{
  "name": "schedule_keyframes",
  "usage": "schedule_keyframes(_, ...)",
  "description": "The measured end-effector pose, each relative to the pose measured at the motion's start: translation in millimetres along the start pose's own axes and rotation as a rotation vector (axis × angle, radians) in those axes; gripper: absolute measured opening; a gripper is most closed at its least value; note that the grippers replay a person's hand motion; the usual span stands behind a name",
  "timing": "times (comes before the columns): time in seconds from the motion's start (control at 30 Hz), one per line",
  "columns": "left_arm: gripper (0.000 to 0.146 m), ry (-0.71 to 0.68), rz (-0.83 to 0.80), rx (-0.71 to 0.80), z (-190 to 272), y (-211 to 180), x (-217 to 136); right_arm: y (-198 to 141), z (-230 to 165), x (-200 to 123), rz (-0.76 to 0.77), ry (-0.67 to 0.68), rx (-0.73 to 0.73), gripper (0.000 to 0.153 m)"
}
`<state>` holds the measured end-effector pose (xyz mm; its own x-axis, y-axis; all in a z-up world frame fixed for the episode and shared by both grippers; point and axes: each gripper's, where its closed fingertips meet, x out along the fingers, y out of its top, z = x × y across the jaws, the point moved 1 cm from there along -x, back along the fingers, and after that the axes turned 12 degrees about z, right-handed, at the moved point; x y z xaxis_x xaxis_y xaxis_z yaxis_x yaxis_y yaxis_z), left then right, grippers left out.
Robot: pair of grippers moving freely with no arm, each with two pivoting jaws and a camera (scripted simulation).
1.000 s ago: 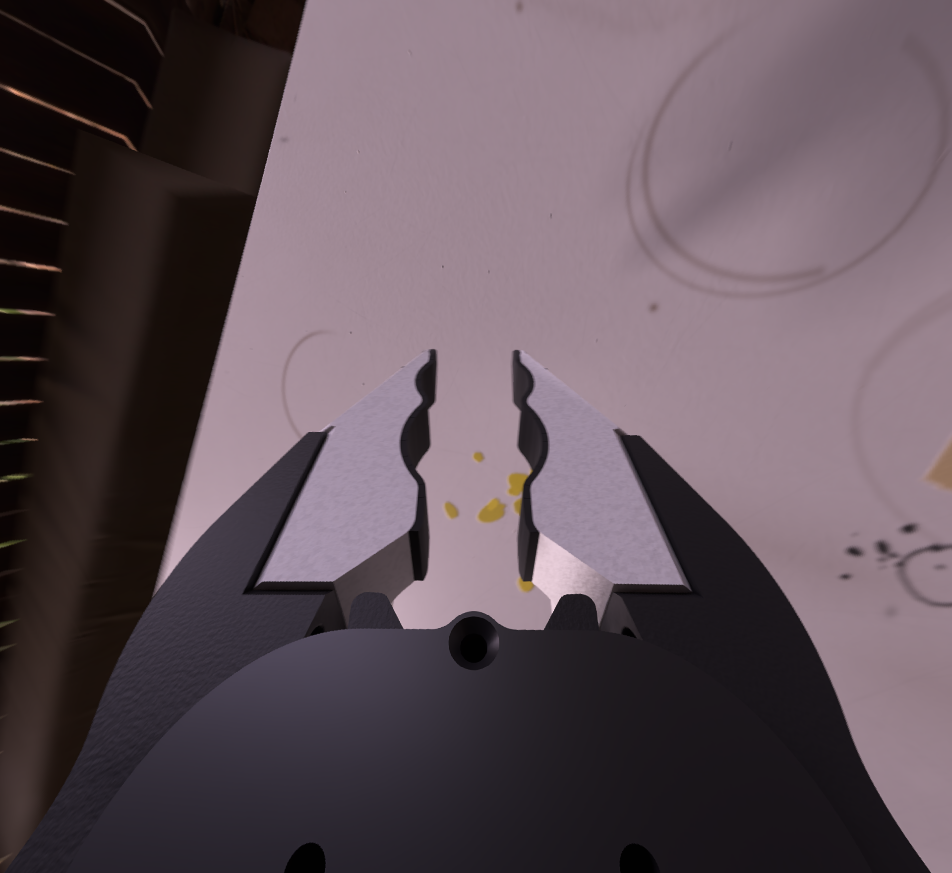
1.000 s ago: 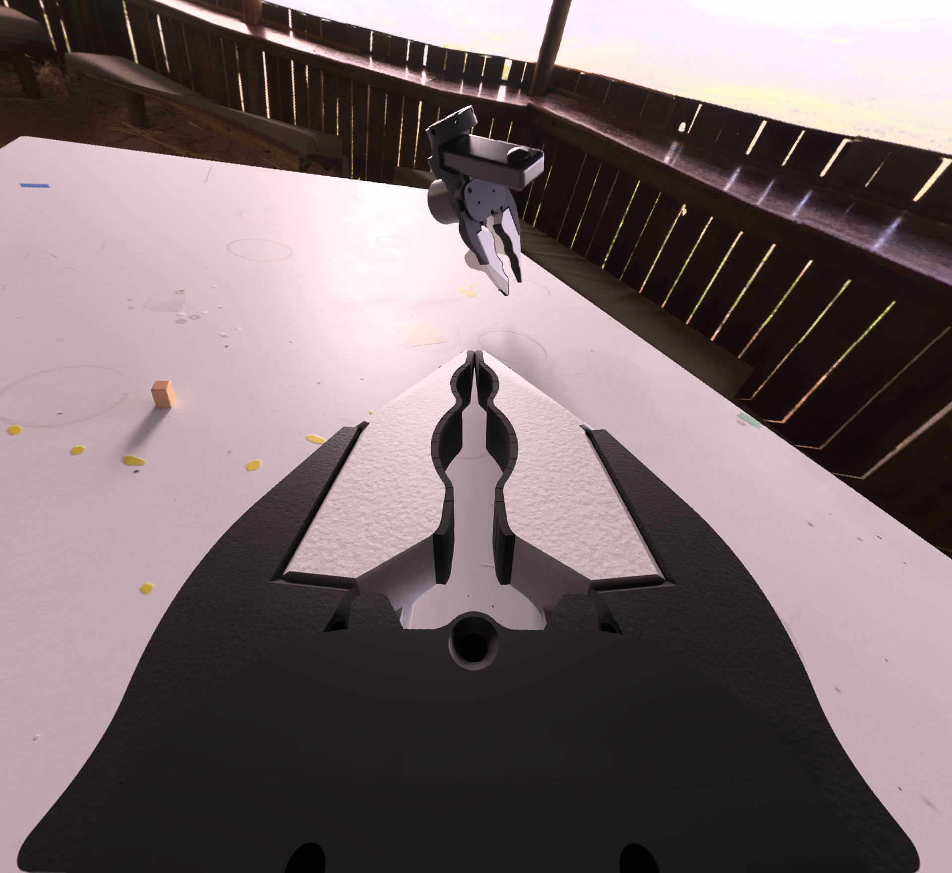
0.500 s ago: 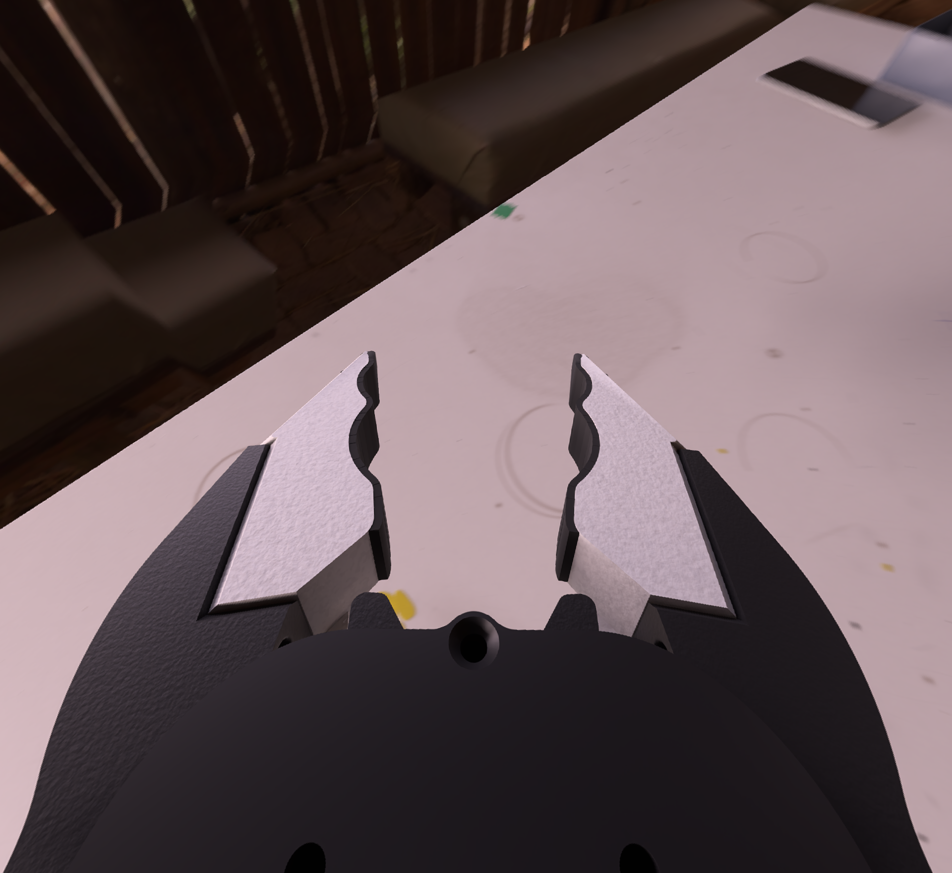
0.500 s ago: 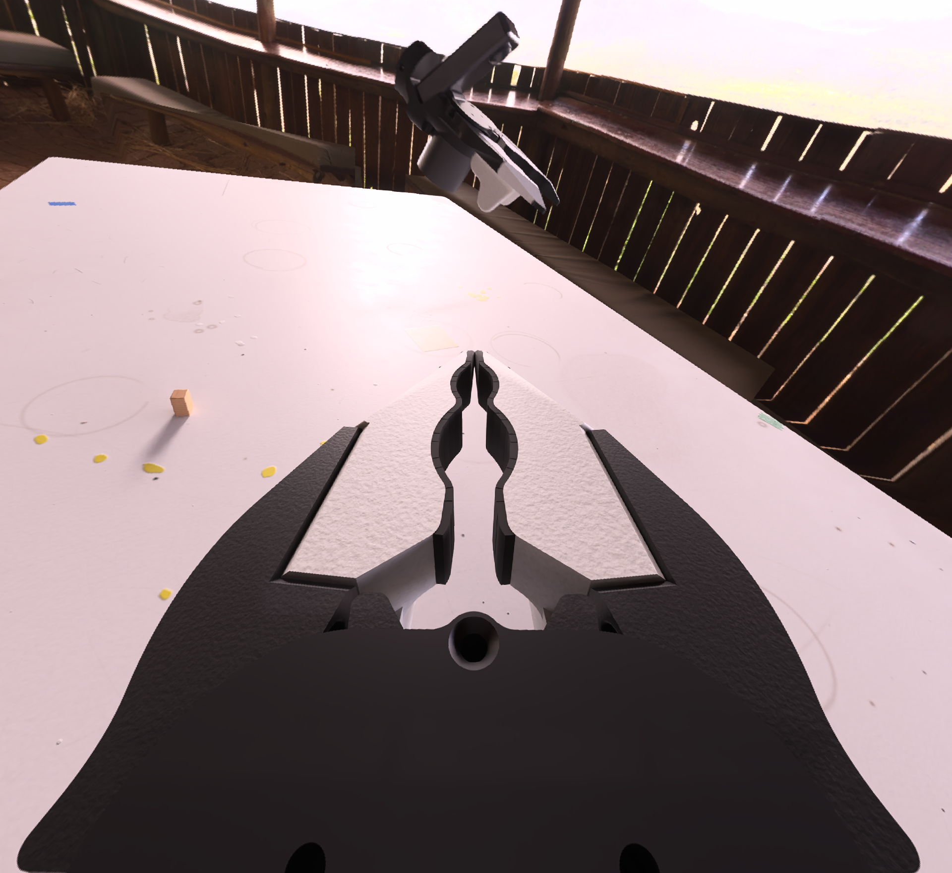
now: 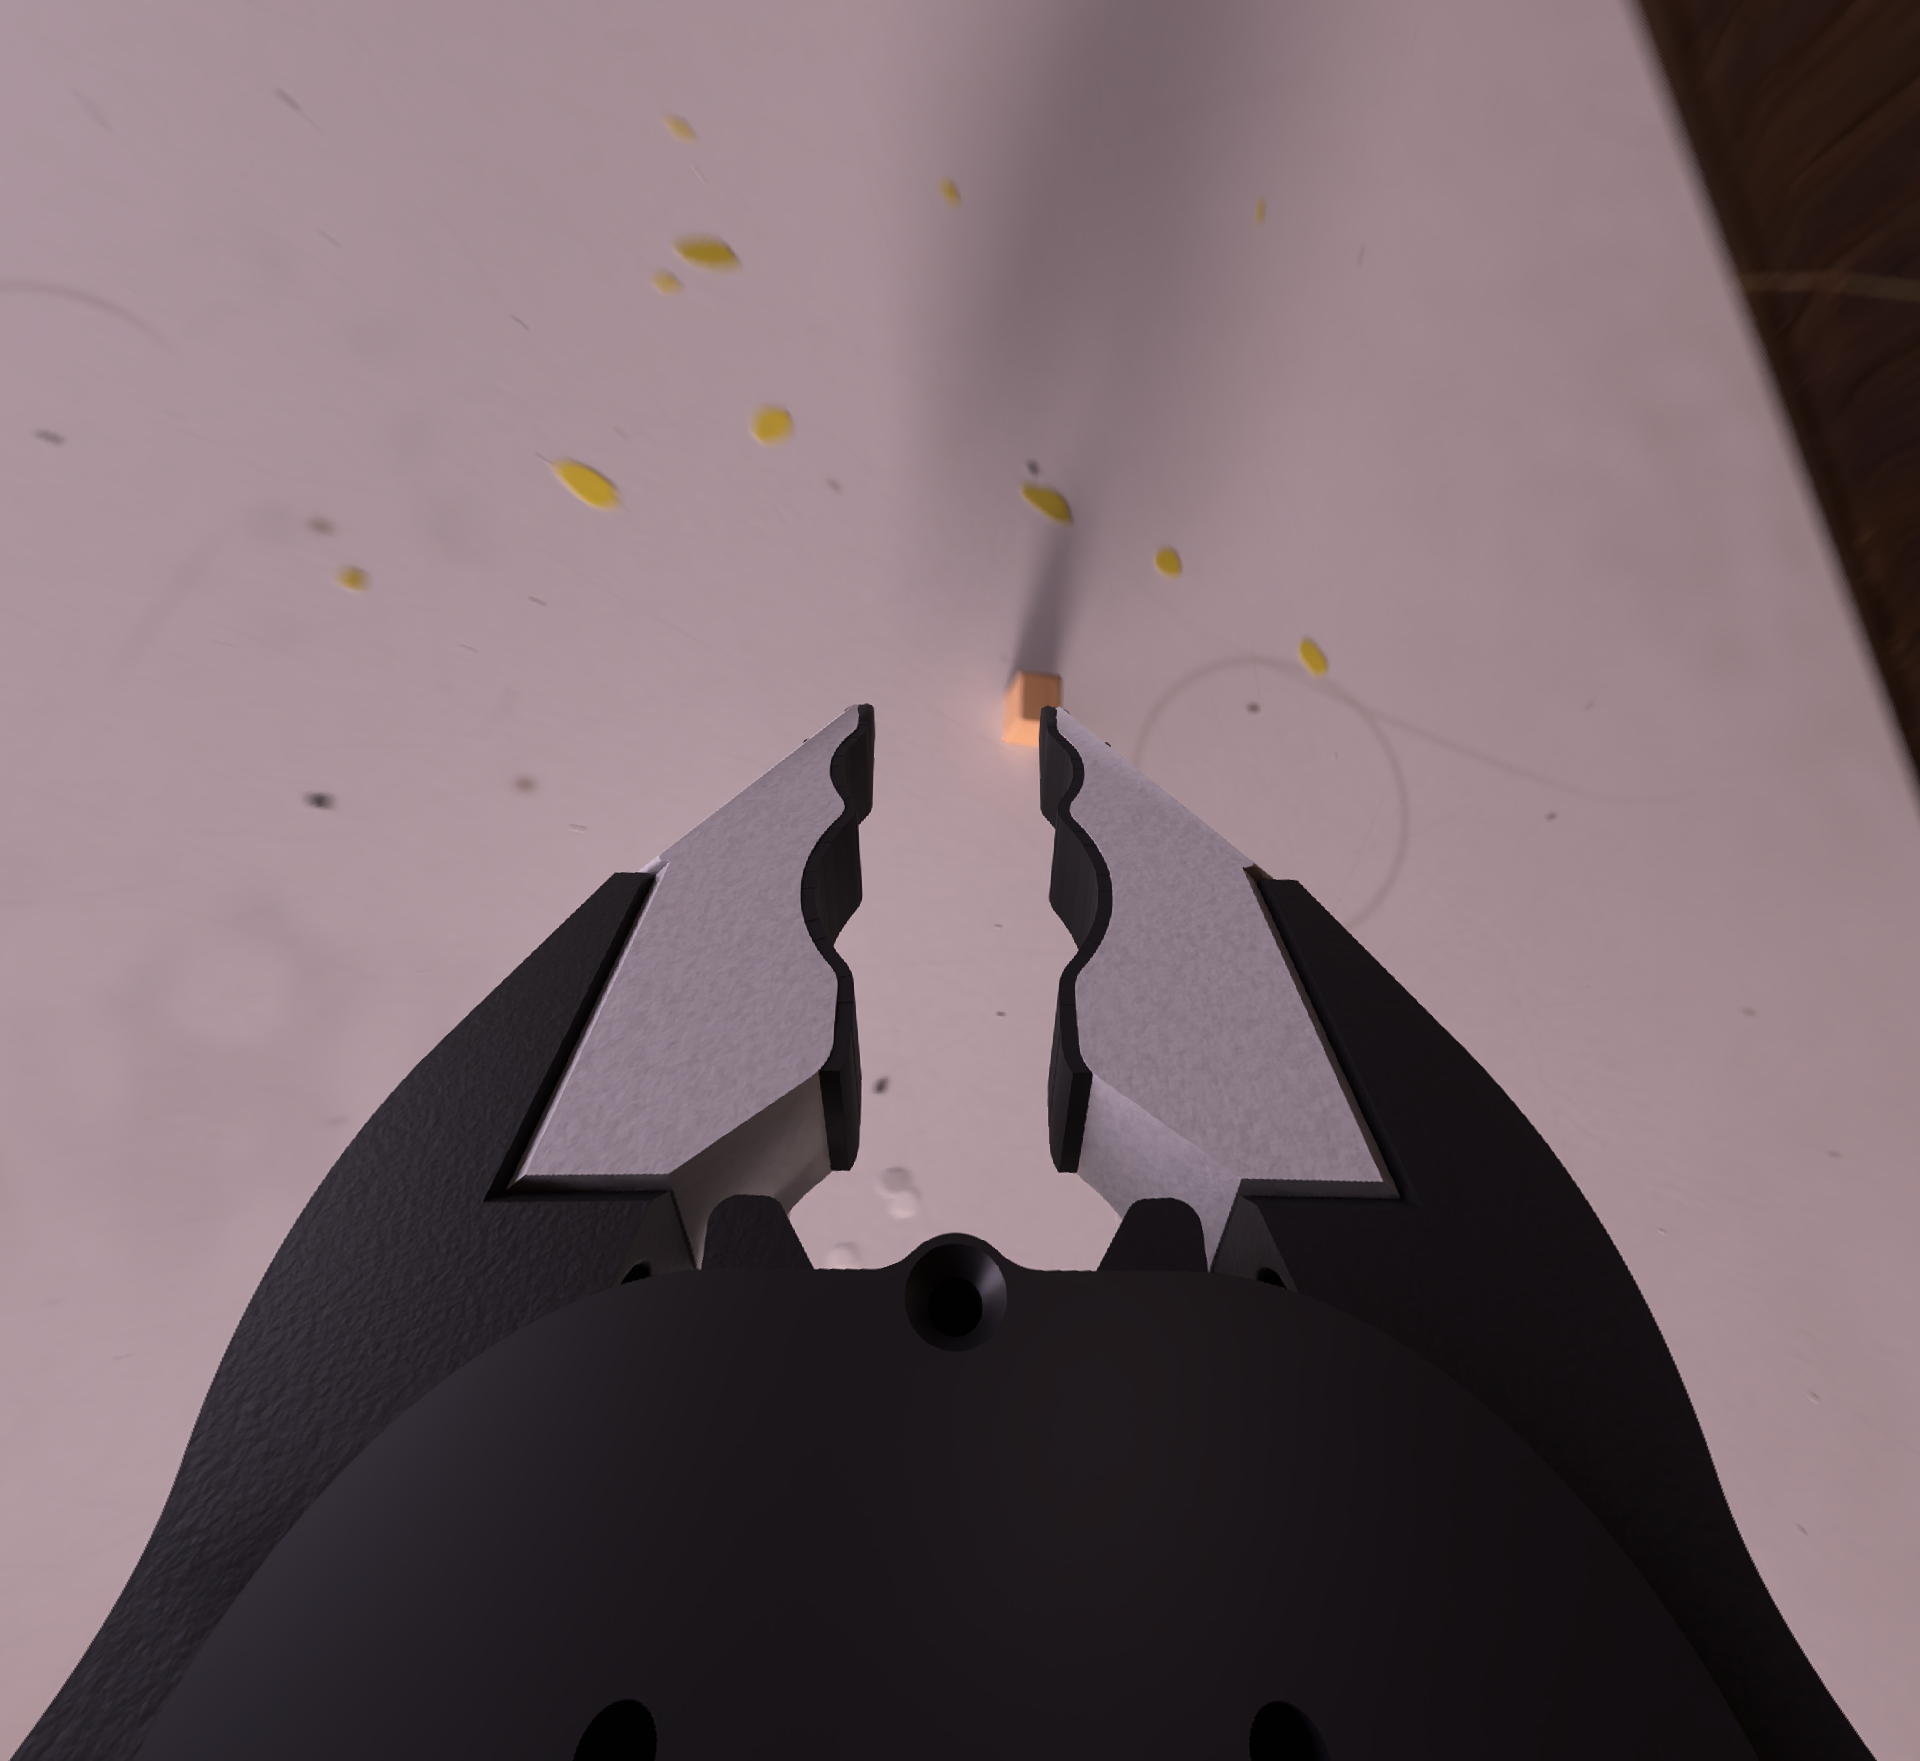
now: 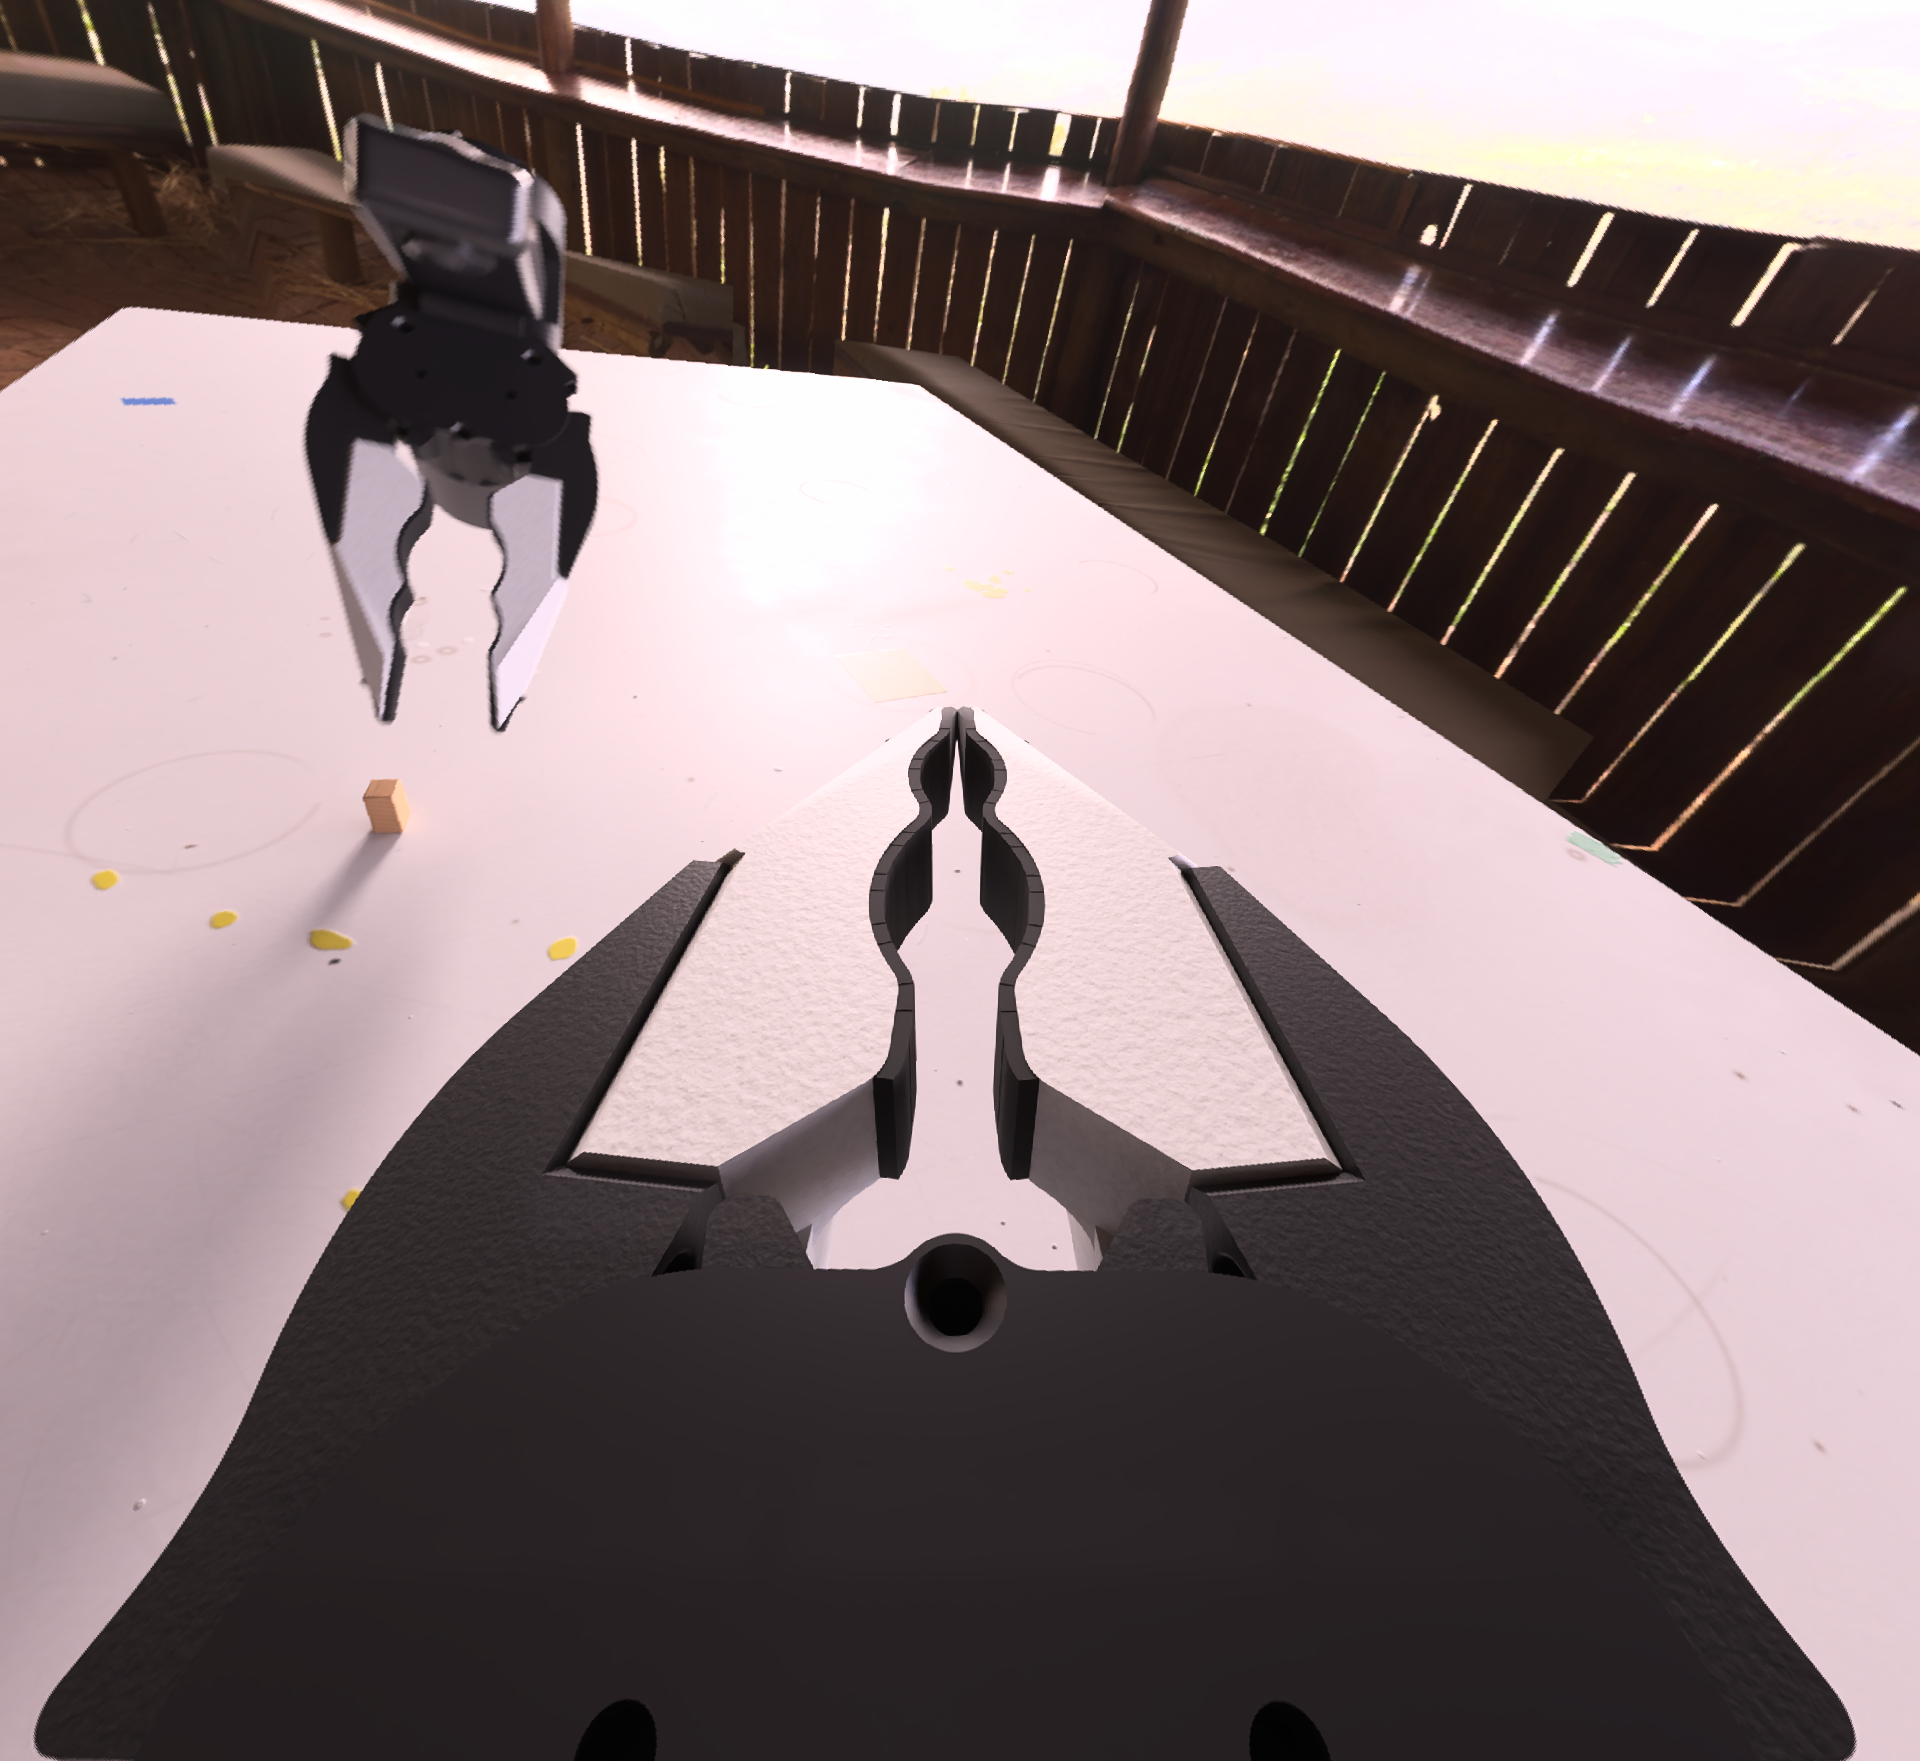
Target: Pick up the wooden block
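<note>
Left tool [image 6: 445, 724] hangs above the wooden block [image 6: 383, 806], fingers spread, nothing pinched. Block stands on the white surface [image 6: 727, 568], away from its edges. Right tool [image 6: 954, 719] pressed together, empty.

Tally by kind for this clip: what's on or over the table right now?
Wooden block: 1, standing on the white table
Grippers: 2, the left gripper open above the block, the right gripper shut and empty
Total: 3
</note>
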<state>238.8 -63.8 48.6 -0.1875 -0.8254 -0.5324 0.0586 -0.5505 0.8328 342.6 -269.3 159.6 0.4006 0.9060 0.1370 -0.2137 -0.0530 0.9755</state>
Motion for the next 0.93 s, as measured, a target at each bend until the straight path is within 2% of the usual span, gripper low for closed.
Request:
schedule_keyframes(0.13, 0.029, 0.047, -0.08, 0.089, 17.6, -23.7, 24.8, -5.9, -6.8, 5.8, -0.02, 0.022, 0.004, 0.0)
schedule_keyframes(0.27, 0.009, 0.065, -0.069, 0.157, 12.9, -18.0, 34.4, -8.4, -8.5, 8.9, -0.027, 0.018, 0.015, 0.0)
schedule_keyframes(0.43, 0.009, 0.254, 0.009, 0.192, -35.4, 12.9, 52.4, -11.2, -7.7, 12.2, -0.03, -0.005, 0.026, 0.0)
schedule_keyframes(0.6, 0.009, 0.341, -0.051, 0.248, -80.4, 27.7, 74.5, -25.9, -5.8, 16.1, -0.066, -0.042, 0.053, 0.0)
schedule_keyframes(0.8, 0.009, 0.402, -0.008, 0.307, -83.4, 24.6, 73.8, -32.0, -22.4, 14.8, -0.093, -0.058, 0.06, 0.0)
schedule_keyframes(0.93, 0.009, 0.489, -0.048, 0.44, -84.4, 22.2, 69.2, -42.6, -27.0, 14.4, -0.101, -0.057, 0.106, 0.0)
